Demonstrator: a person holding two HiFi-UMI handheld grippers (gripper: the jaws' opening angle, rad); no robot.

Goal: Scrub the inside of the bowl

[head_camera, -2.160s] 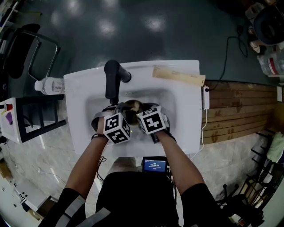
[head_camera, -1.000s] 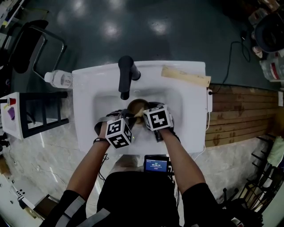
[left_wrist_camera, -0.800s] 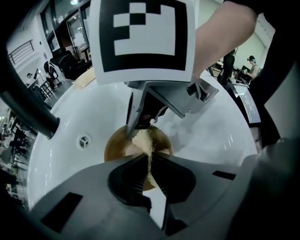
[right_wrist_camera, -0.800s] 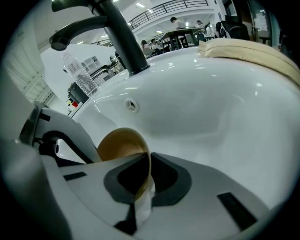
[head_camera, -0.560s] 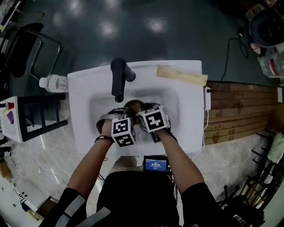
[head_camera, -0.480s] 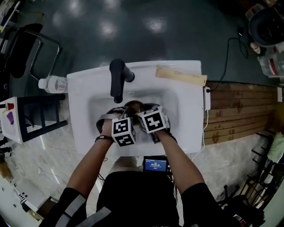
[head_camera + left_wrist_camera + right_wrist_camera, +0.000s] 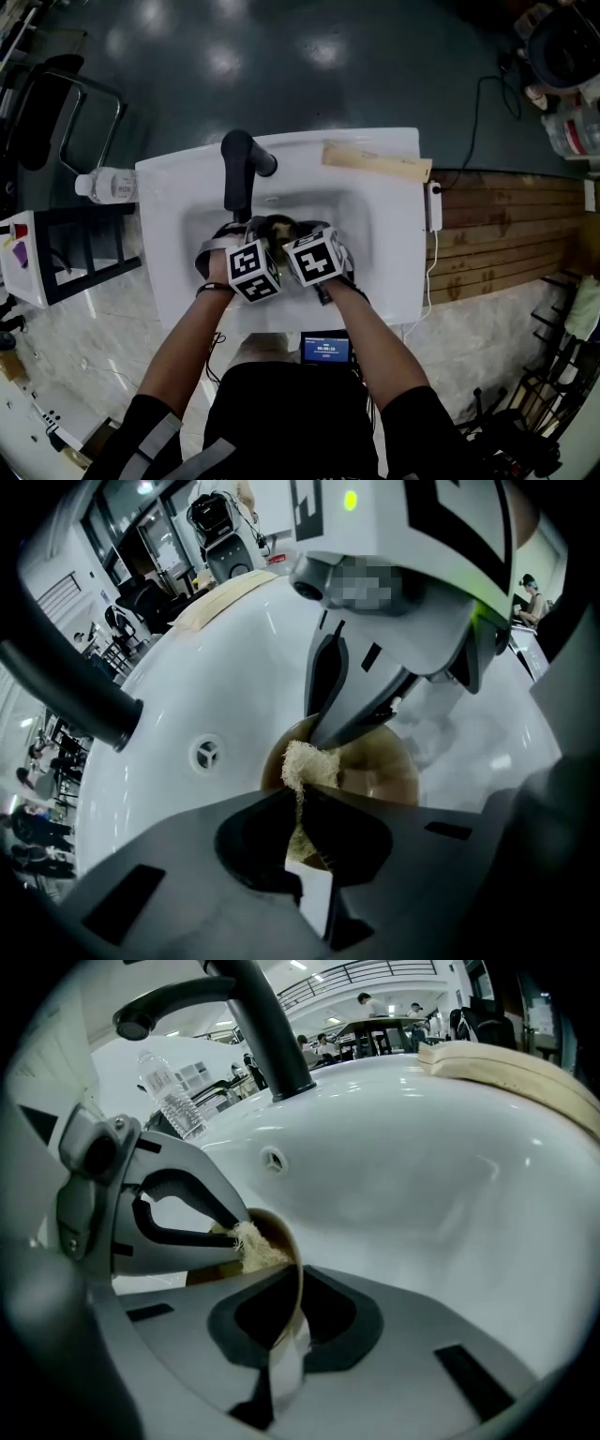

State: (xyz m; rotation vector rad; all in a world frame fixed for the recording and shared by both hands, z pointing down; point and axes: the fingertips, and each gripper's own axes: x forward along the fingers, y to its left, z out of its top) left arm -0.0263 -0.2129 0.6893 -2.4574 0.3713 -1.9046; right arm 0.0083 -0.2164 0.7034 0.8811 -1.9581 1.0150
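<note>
– Grips first: what have we got?
– Our left gripper point(image 7: 300, 806) is clamped on the scrubber point(image 7: 300, 763). Our right gripper point(image 7: 298, 1305) is pinched shut on the rim of the bowl point(image 7: 378, 763). The bowl is low in the sink point(image 7: 398, 234), just on the near side of the faucet point(image 7: 239, 169), and seems tipped so its mouth faces left.
– So the scrubber is in?
– Its free end lies inside the mouth, at the rim, as far as we can tell.
– How do we scrub well from here?
– We'd hold the rim firm with the right so the bowl can't spin or slip. Then we press the scrubber flat to the wall and sweep in circles from the rim down to the bottom, working round the whole inside. We should steer clear of the right tips, which sit just beside the scrubber.
– Any risk?
– We think too hard a push could lever the rim out of the pinch.
</note>
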